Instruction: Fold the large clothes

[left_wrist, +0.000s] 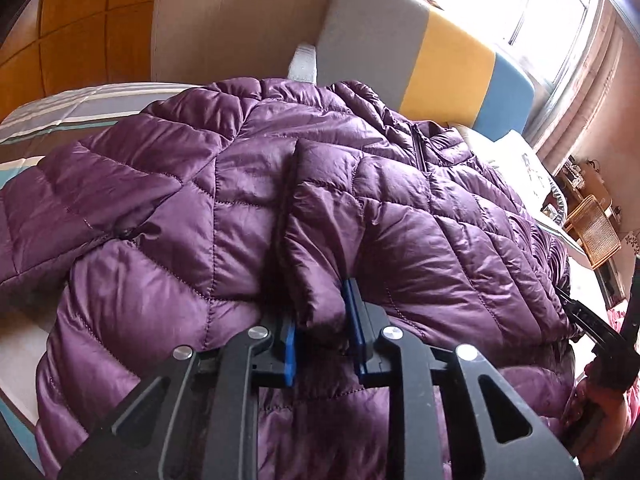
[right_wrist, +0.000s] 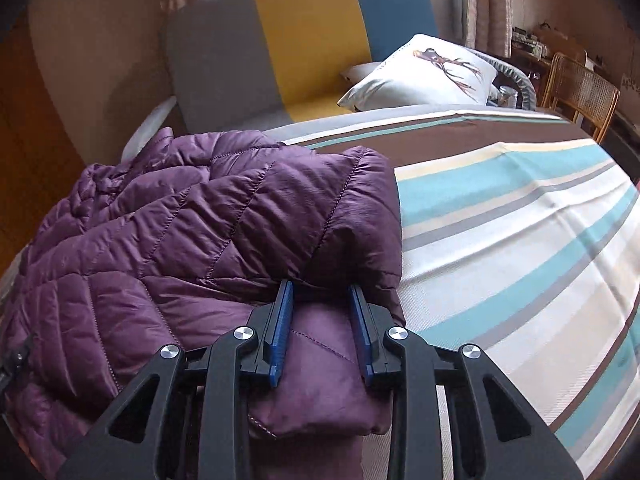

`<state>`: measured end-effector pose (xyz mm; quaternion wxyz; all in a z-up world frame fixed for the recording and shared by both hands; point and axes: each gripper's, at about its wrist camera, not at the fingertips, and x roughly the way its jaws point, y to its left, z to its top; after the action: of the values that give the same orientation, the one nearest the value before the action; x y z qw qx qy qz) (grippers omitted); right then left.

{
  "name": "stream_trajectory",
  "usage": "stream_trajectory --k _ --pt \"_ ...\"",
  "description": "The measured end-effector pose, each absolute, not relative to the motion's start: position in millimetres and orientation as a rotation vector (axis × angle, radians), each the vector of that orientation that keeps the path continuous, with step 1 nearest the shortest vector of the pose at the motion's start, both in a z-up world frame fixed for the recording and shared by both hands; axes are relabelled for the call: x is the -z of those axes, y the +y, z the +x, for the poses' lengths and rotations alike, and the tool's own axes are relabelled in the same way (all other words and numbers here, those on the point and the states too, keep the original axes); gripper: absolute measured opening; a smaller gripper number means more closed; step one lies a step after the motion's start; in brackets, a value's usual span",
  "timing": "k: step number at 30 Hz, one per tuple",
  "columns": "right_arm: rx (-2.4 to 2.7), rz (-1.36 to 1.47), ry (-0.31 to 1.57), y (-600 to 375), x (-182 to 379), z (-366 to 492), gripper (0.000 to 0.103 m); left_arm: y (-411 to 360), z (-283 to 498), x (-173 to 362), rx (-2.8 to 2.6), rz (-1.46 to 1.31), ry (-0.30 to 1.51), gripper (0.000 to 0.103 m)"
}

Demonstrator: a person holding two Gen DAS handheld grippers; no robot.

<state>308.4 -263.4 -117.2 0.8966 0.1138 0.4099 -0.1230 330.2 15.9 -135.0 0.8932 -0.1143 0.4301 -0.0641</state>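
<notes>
Both grippers are biting into a purple puffer jacket (left_wrist: 248, 184) that's lying on the bed.

The left gripper (left_wrist: 322, 312) is pinching a folded edge of the quilted jacket, its blue pads (left_wrist: 289, 344) squeezing a narrow ridge of the shiny fabric right by a dark zipper line. The right gripper (right_wrist: 320, 320) is doing the same on another part, its fingers (right_wrist: 280, 332) clamping a thick bunched wad of the jacket, with more of it hanging down under the jaws. The jacket is sprawling over the striped bedsheet (right_wrist: 520, 240), taking up the side near the wall, and the sheet beside it is lying bare. A grey, yellow and blue headboard (right_wrist: 304, 52) is standing behind it, with a white printed pillow (right_wrist: 420, 72) leaning against it. A cane chair (right_wrist: 580, 92) is sitting by the far edge of the bed.
</notes>
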Motion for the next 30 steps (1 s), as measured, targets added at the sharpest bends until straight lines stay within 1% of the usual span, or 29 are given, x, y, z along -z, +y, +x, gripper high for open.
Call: stream_trajectory --k 2,4,5,6,7,8,9,10,13,14,15,17,19,21,25,30 --pt "0.256 0.232 0.844 -263 117 307 0.029 18 331 137 0.146 -0.26 0.89 0.022" --pt "0.253 0.243 0.846 -266 116 306 0.029 20 333 136 0.164 -0.287 0.889 0.024" --pt "0.251 0.244 0.844 -266 114 305 0.029 24 329 134 0.178 -0.304 0.888 0.031" --pt "0.249 0.246 0.837 -266 111 303 0.029 28 327 133 0.197 -0.326 0.885 0.045" --pt "0.243 0.246 0.815 -266 104 297 0.029 32 322 130 0.201 -0.333 0.884 0.052" --pt "0.239 0.244 0.792 -265 98 290 0.029 33 318 127 0.198 -0.324 0.878 0.065" --pt "0.234 0.236 0.767 -262 90 280 0.029 33 314 123 0.189 -0.308 0.871 0.074" --pt "0.227 0.232 0.757 -259 86 274 0.029 33 310 120 0.18 -0.295 0.864 0.076" --pt "0.174 0.223 0.753 -244 77 250 0.029 35 297 113 0.162 -0.278 0.861 0.077" --pt "0.16 0.224 0.756 -239 76 243 0.029 38 293 112 0.158 -0.283 0.857 0.08" --pt "0.152 0.22 0.767 -233 77 236 0.029 41 287 110 0.151 -0.288 0.85 0.086" --pt "0.13 0.218 0.781 -224 81 227 0.029 49 277 109 0.123 -0.287 0.845 0.09" --pt "0.13 0.183 0.791 -216 87 223 0.029 59 268 108 0.102 -0.293 0.841 0.09" --pt "0.144 0.143 0.814 -210 95 225 0.029 72 259 106 0.07 -0.308 0.832 0.095" --pt "0.162 0.158 0.885 -216 111 235 0.029 116 243 101 -0.037 -0.357 0.8 0.096" --pt "0.18 0.117 0.885 -210 112 234 0.029 186 229 105 -0.224 -0.453 0.783 0.096"
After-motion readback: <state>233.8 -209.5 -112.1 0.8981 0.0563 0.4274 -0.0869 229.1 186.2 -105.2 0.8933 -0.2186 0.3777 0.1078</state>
